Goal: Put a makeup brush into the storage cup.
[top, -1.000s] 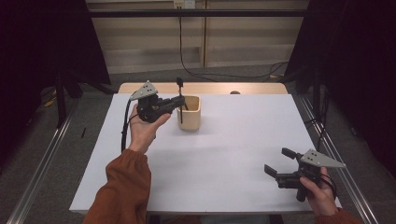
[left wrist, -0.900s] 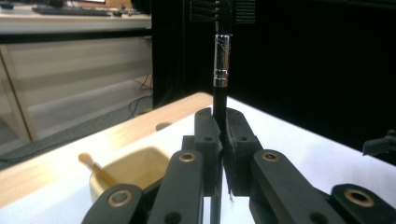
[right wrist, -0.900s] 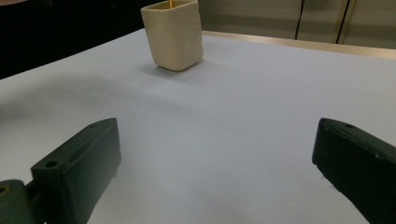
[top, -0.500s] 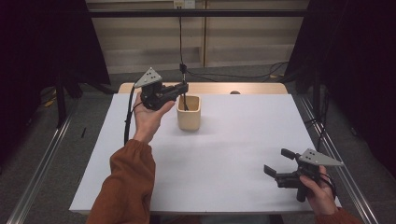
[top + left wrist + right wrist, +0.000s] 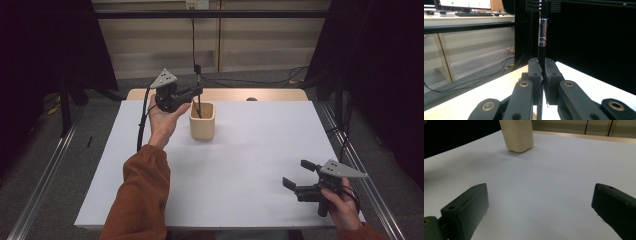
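**Brush held upright over the beige cup**

A slim black brush (image 5: 198,92) with a silver ferrule stands upright, its lower end inside the mouth of the beige cup (image 5: 202,125). The left gripper (image 5: 196,91) has its fingers (image 5: 535,71) pinching the handle just below the ferrule. The cup sits on the white surface (image 5: 240,165) near its far edge, with nothing else close by. Against the frame a second ago, the left hand has shifted toward the far edge and the brush sits higher in the cup. The right gripper (image 5: 296,175), fingers (image 5: 466,206) spread wide, hangs low over the near right corner, well apart from the cup.
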The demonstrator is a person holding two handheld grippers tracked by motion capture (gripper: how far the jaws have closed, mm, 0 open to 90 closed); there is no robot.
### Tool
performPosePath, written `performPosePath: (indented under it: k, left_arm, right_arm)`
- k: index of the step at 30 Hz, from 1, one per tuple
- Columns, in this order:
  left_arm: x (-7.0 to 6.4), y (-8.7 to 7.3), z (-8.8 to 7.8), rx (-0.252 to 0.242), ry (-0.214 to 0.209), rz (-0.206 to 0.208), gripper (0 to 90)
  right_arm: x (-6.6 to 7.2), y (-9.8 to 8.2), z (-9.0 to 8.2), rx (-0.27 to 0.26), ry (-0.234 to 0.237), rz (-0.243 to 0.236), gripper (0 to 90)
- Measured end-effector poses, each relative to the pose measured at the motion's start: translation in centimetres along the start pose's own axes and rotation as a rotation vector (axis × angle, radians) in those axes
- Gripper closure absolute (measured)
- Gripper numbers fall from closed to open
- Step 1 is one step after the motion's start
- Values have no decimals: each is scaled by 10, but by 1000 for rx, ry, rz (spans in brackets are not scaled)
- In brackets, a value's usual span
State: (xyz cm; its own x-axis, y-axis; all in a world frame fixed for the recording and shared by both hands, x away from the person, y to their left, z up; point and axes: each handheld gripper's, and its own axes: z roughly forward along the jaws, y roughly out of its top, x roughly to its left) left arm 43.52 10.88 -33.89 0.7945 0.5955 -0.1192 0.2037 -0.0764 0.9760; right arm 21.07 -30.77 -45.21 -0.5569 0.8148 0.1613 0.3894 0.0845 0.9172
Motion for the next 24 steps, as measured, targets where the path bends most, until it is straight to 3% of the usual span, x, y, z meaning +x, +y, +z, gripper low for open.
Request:
performPosePath:
  k: [15,24]
  left_arm:
    - [9,-19,15,53,17,-2,855]
    - [15,-27,19,53,36,-23,855]
  right_arm:
    - [1,0,-2,-7,12,1,5]
    - [1,0,0,6,10,-1,7]
